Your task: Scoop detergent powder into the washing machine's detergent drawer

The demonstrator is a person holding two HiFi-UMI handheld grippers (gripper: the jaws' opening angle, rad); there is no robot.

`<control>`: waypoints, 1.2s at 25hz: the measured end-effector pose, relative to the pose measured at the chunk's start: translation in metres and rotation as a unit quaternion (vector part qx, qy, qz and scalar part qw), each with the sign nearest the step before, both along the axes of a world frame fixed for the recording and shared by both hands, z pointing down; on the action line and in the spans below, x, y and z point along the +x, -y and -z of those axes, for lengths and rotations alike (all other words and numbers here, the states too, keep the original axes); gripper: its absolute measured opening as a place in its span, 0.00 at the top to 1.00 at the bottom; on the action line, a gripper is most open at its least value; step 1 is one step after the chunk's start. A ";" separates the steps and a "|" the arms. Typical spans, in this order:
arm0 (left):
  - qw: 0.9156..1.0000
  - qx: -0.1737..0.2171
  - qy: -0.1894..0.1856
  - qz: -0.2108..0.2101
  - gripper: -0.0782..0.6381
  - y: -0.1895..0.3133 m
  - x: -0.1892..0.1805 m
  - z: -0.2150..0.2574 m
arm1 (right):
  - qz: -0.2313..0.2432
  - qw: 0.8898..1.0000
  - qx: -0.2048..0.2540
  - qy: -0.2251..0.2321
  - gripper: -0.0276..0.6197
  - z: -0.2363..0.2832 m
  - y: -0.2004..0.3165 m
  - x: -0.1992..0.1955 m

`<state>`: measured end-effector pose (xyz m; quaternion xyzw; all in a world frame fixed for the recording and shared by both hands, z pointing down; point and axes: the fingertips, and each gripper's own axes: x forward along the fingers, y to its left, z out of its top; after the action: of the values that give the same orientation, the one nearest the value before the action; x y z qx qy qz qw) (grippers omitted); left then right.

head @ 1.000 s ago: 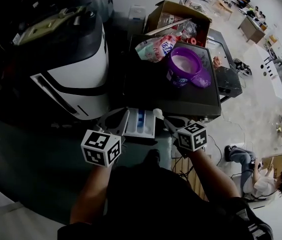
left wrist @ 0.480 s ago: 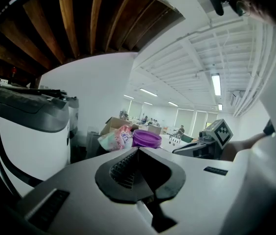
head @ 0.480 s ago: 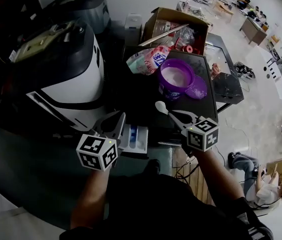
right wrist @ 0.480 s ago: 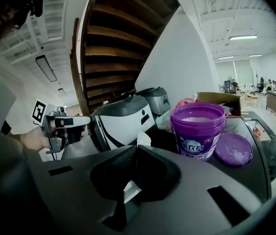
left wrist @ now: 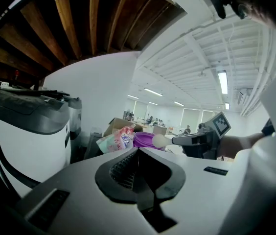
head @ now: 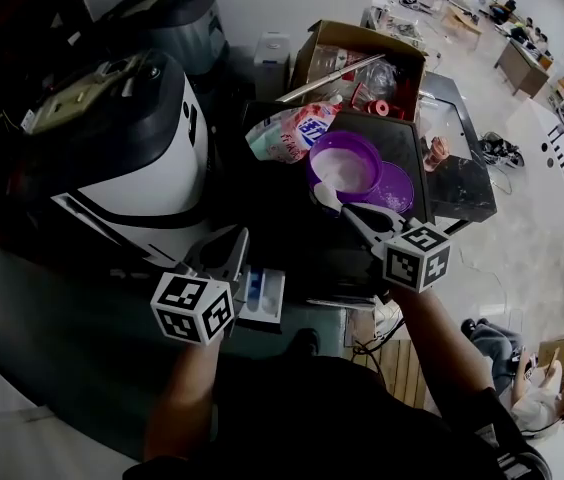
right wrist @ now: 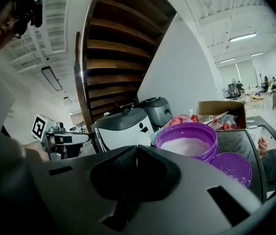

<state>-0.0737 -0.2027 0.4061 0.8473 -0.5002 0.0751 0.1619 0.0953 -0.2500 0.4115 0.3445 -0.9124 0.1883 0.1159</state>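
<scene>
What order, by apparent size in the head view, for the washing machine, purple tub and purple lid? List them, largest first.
1. washing machine
2. purple tub
3. purple lid, partly covered, so less sure

A dark short-sleeved top (head: 332, 418) fills the head view's lower centre. The left gripper (head: 234, 243) and right gripper (head: 350, 212) are grey, each carrying a white cube (head: 193, 308) with black square markers; their pads (left wrist: 123, 169) are dark and ribbed

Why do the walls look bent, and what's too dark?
Wide-angle lenses: head view bends straight lines, corners black, washing machine top shadowed; left gripper view curves the ceiling, strip light glaring; right gripper view shows the purple tub clearly, its fingers dark.
</scene>
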 end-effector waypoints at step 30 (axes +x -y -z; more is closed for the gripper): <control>1.000 -0.014 0.012 0.022 0.88 0.017 0.031 0.000 | -0.012 0.992 -0.035 -0.119 0.92 -0.038 0.083 0.038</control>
<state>-0.0427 -0.2199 0.4064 0.8329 -0.5193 0.0889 0.1694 0.1330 -0.3333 0.4491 0.3711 -0.8805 0.1794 0.2339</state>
